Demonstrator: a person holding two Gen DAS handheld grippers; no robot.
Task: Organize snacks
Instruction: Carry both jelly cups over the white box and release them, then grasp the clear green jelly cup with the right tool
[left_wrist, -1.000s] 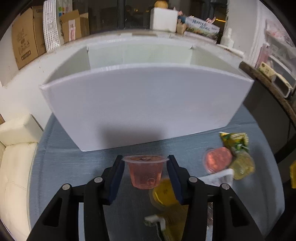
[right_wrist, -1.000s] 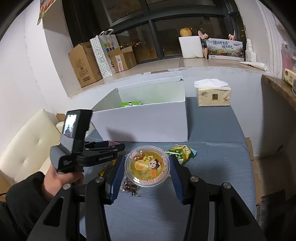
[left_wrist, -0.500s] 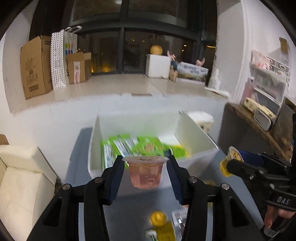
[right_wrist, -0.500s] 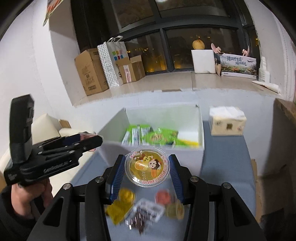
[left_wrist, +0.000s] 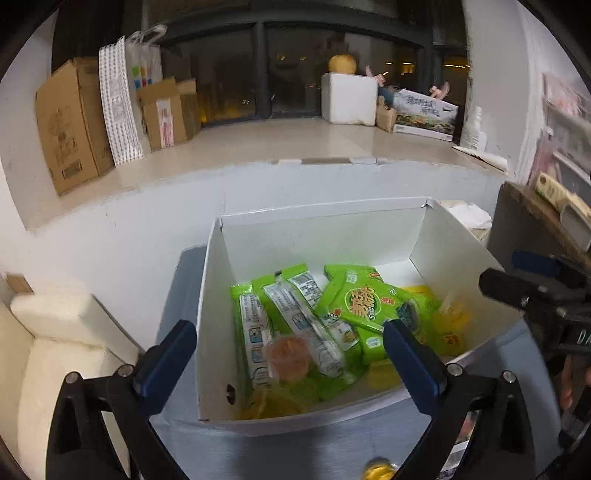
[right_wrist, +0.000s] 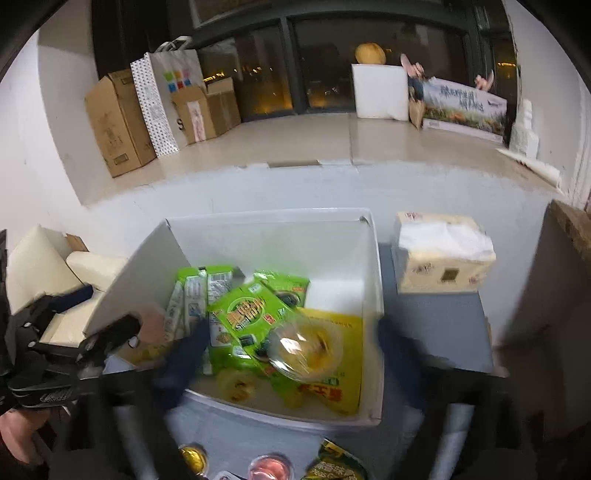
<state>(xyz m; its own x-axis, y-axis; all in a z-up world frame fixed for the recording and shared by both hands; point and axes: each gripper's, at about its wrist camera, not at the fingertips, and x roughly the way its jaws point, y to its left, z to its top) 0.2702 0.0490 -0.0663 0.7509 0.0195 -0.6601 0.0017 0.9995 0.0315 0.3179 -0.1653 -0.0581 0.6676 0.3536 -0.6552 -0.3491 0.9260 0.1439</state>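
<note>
A white open box (left_wrist: 207, 291) holds green snack packets (left_wrist: 364, 302) and yellow packets. My left gripper (left_wrist: 290, 354) is open over the box's near left part; a pink jelly cup (left_wrist: 288, 358) lies blurred among the packets below it. My right gripper (right_wrist: 291, 350) is open over the same box (right_wrist: 375, 266); a yellow jelly cup (right_wrist: 306, 350) is blurred between the fingers, above a yellow packet (right_wrist: 332, 384). The left gripper shows at the left of the right wrist view (right_wrist: 107, 339), and the right gripper at the right of the left wrist view (left_wrist: 517, 288).
A tissue pack (right_wrist: 443, 254) stands right of the box. More jelly cups (right_wrist: 269, 469) and a green-yellow packet (right_wrist: 332, 465) lie on the grey table in front of the box. A cream sofa (left_wrist: 48, 347) is at the left, a brown shelf (left_wrist: 543, 218) at the right.
Both grippers moved over the box and opened. The pink cup left the left gripper and the yellow cup left the right gripper; both are now in or dropping into the box.
</note>
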